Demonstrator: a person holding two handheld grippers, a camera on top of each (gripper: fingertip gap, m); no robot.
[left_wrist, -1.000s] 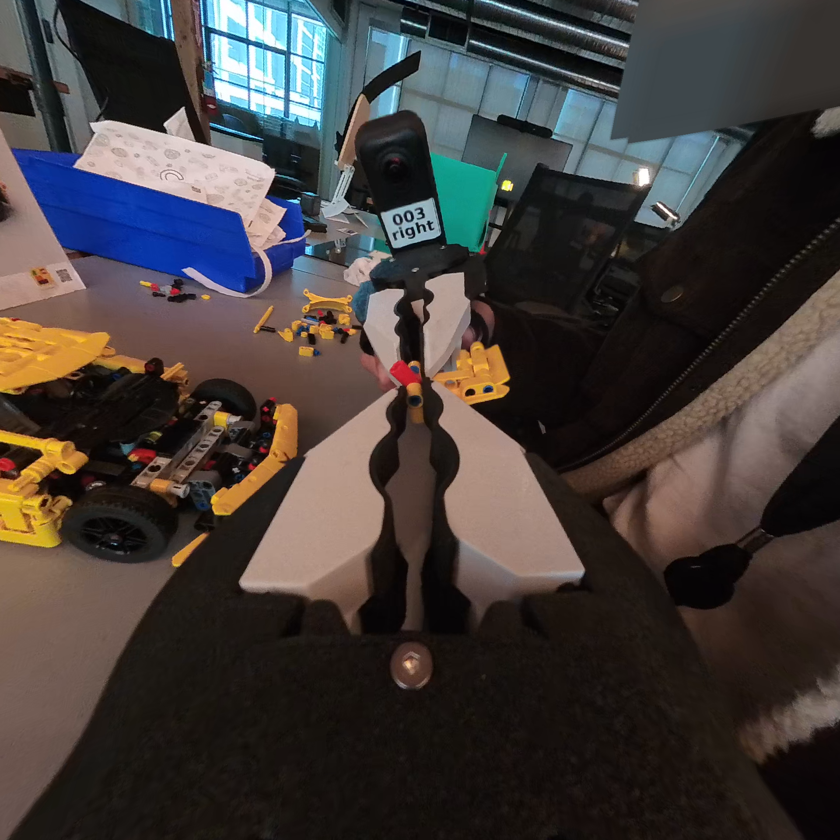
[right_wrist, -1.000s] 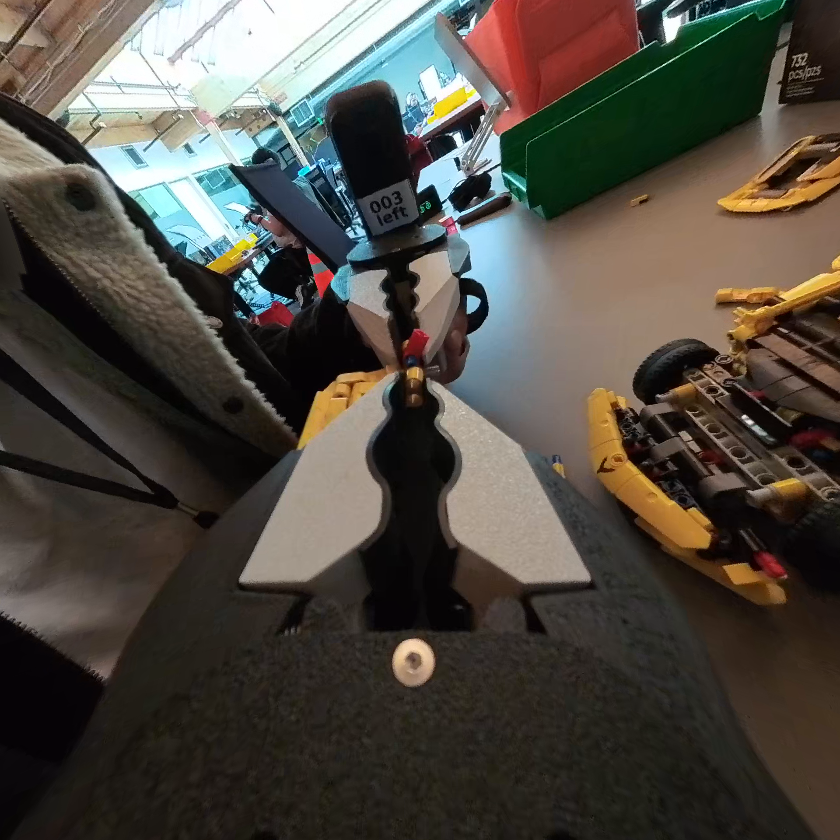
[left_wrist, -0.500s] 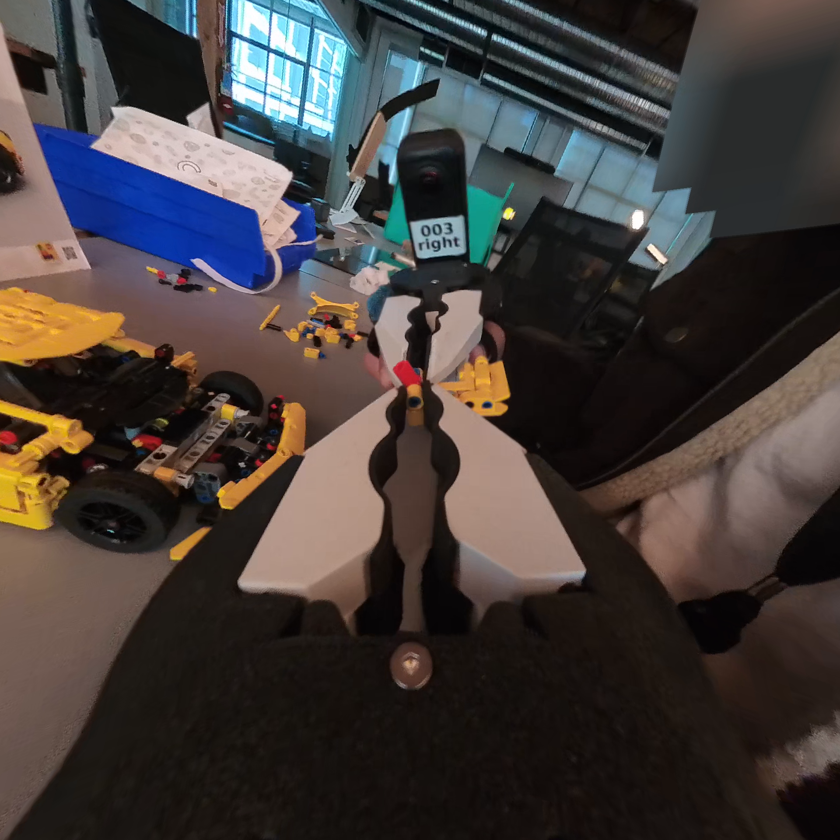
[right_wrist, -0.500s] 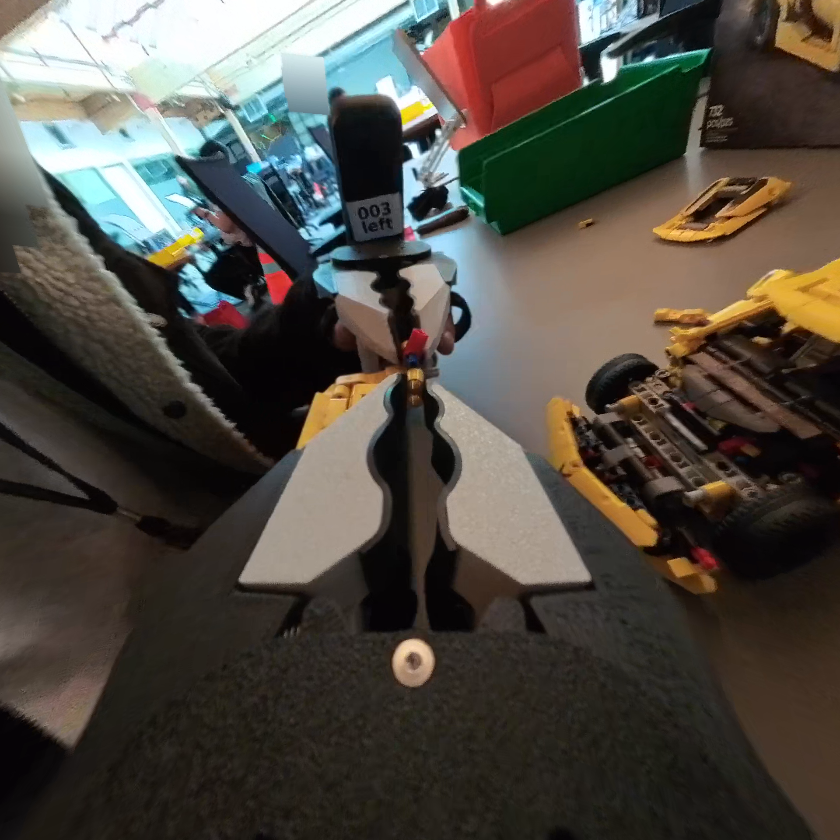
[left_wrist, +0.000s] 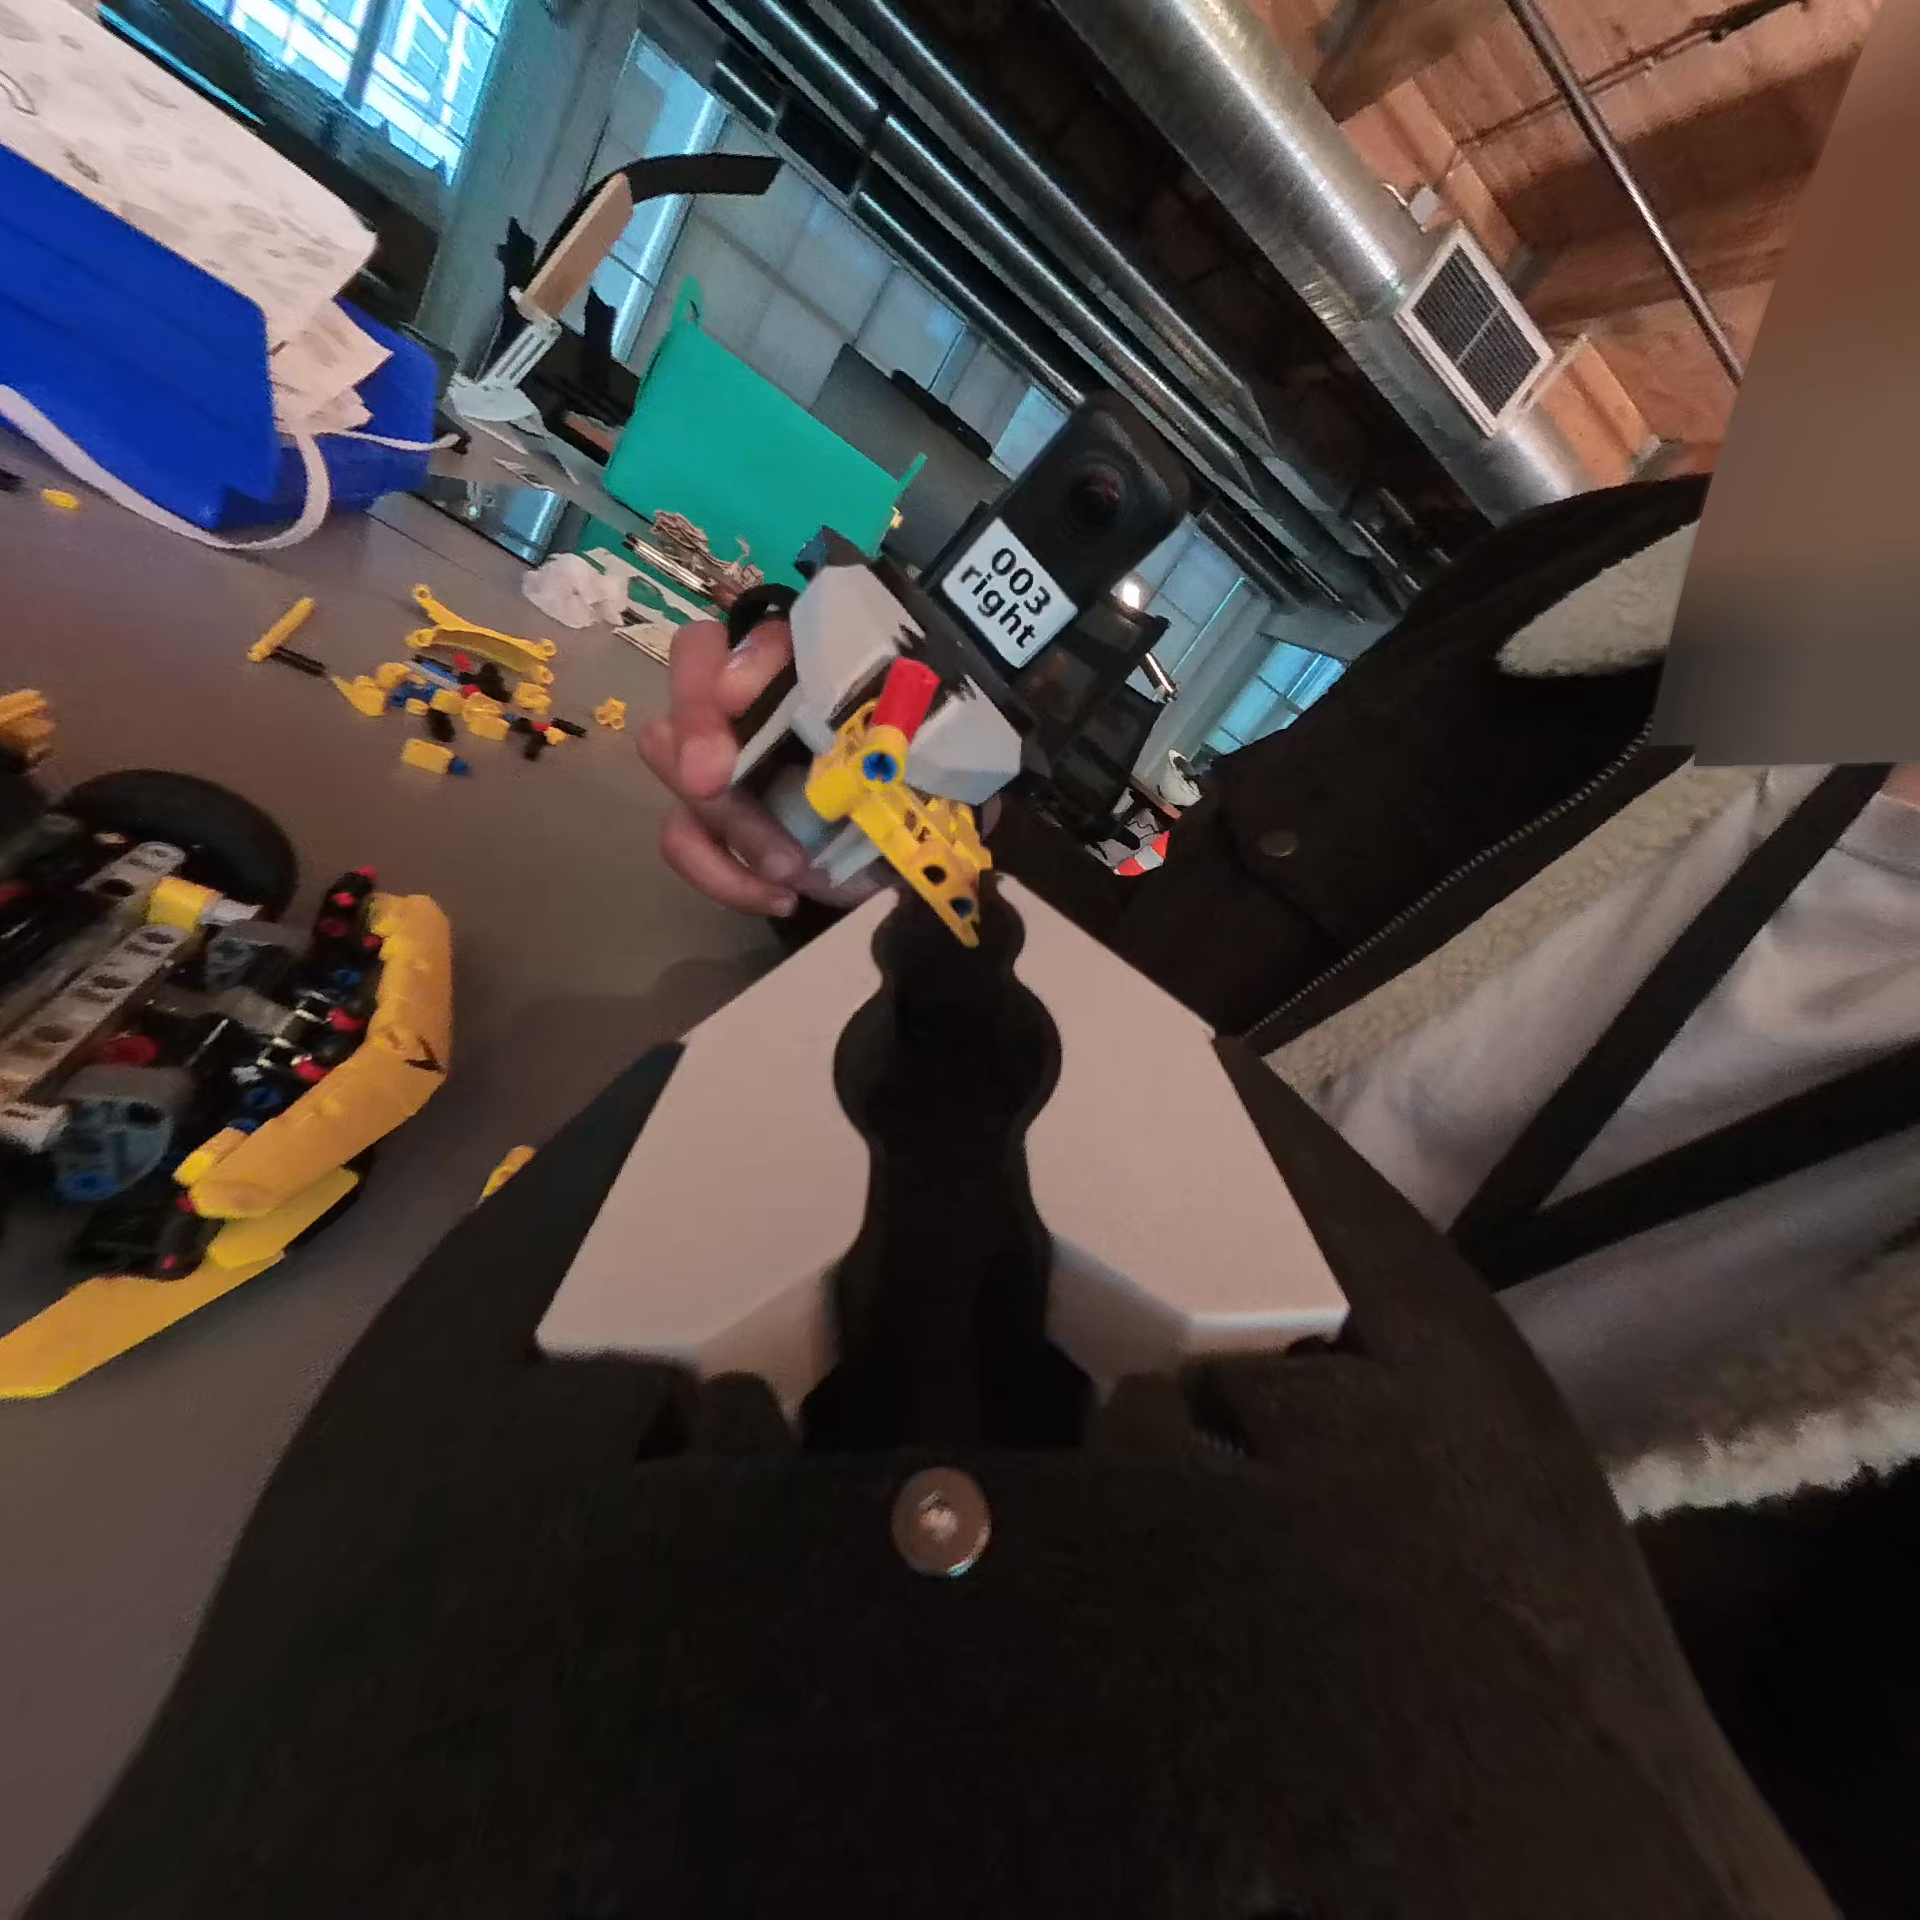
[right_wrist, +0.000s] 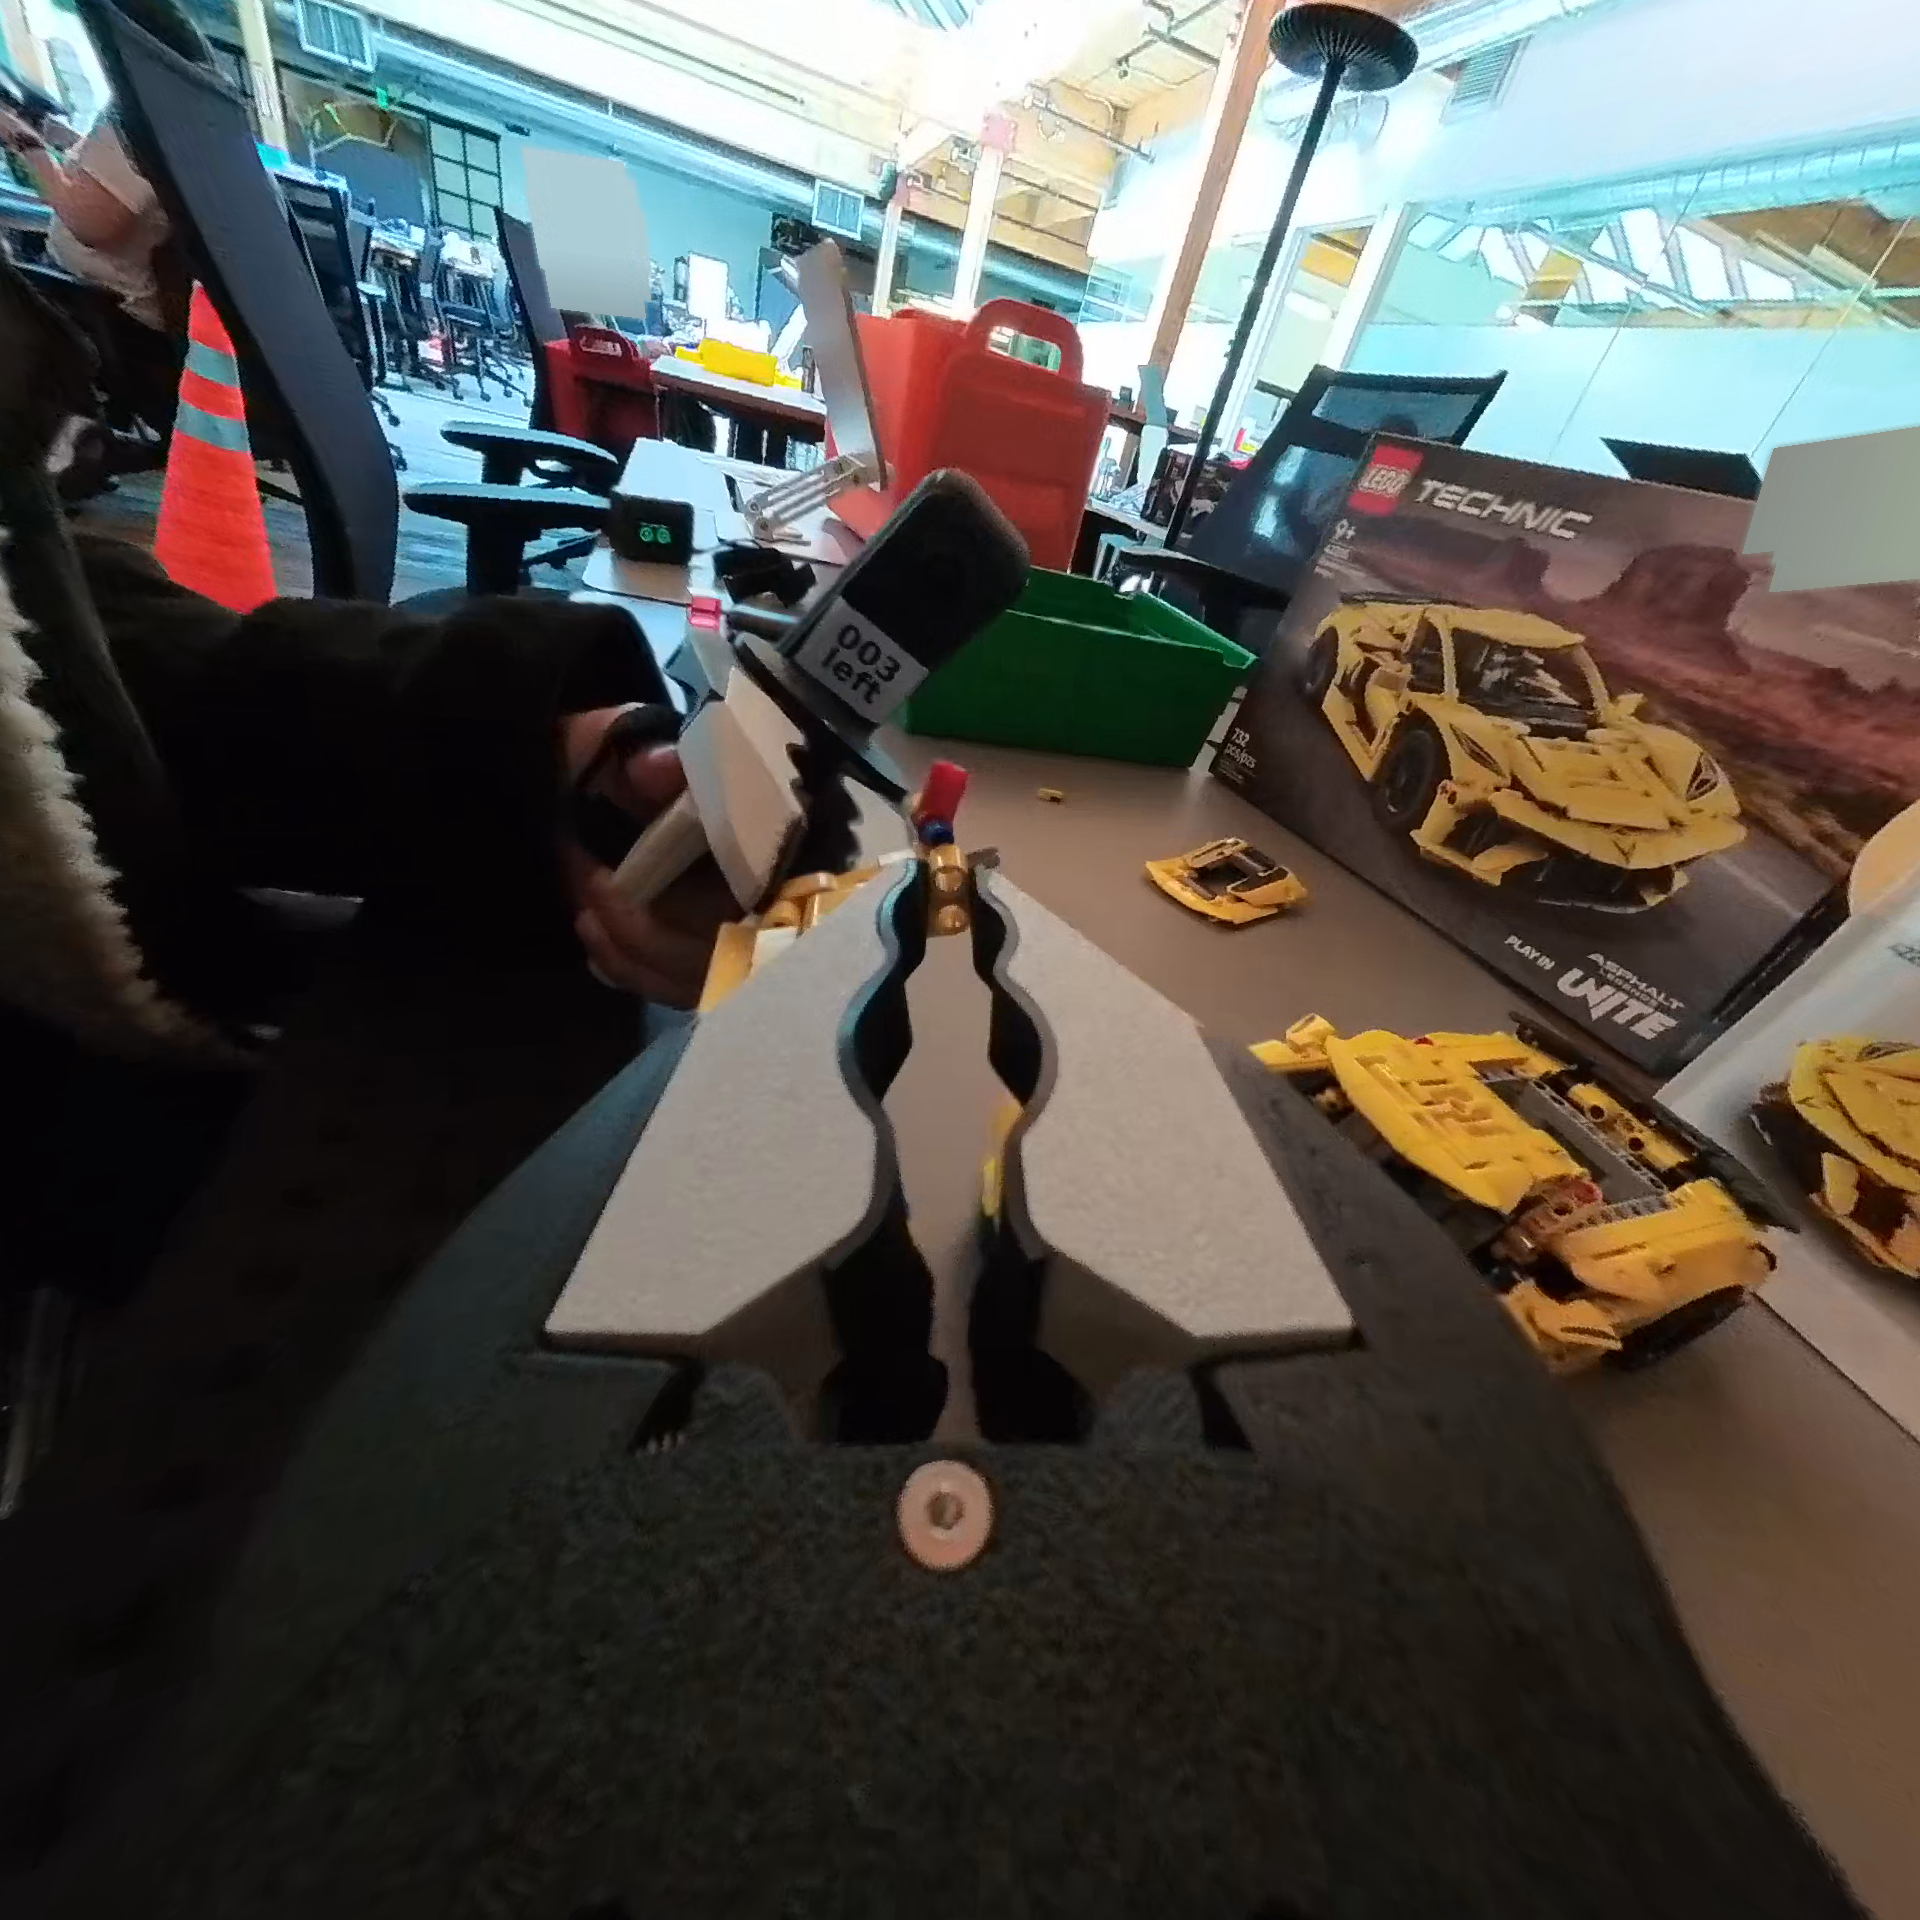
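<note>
A: Left gripper (left_wrist: 951, 914) state?

B: Its tips are closed on the lower end of a yellow perforated beam (left_wrist: 914, 831); the jaws are nearly together, with only the beam's thickness between them.

A: And the far end of that beam?

B: It reaches into the right gripper (left_wrist: 883, 748), seen straight ahead of the left tips. A red pin (left_wrist: 902, 691) with a blue connector (left_wrist: 881, 766) below it is seen at that end. A hand (left_wrist: 717, 769) is wrapped round the right gripper's handle.

A: Right wrist view?

B: The right gripper (right_wrist: 948, 883) is clamped on a small gold-yellow piece (right_wrist: 948, 899), with the red pin (right_wrist: 941, 788) standing upright just beyond the tips. Whether that piece is the beam's end cannot be told. The left gripper (right_wrist: 831, 831) is seen tilted, just left of those tips and apart from them.

A: Surroundings?

B: To the left of the left gripper, a partly built yellow model car (left_wrist: 208, 1060) is noted on the grey table (left_wrist: 582, 862), with loose bricks (left_wrist: 468, 696) farther ahead and a blue bin (left_wrist: 135, 395) beyond them. To the right of the right gripper the same car (right_wrist: 1507, 1174) is seen, with a printed box (right_wrist: 1538, 727) behind it, a detached yellow panel (right_wrist: 1226, 891) ahead, and a green bin (right_wrist: 1081, 675) beyond the tips.
</note>
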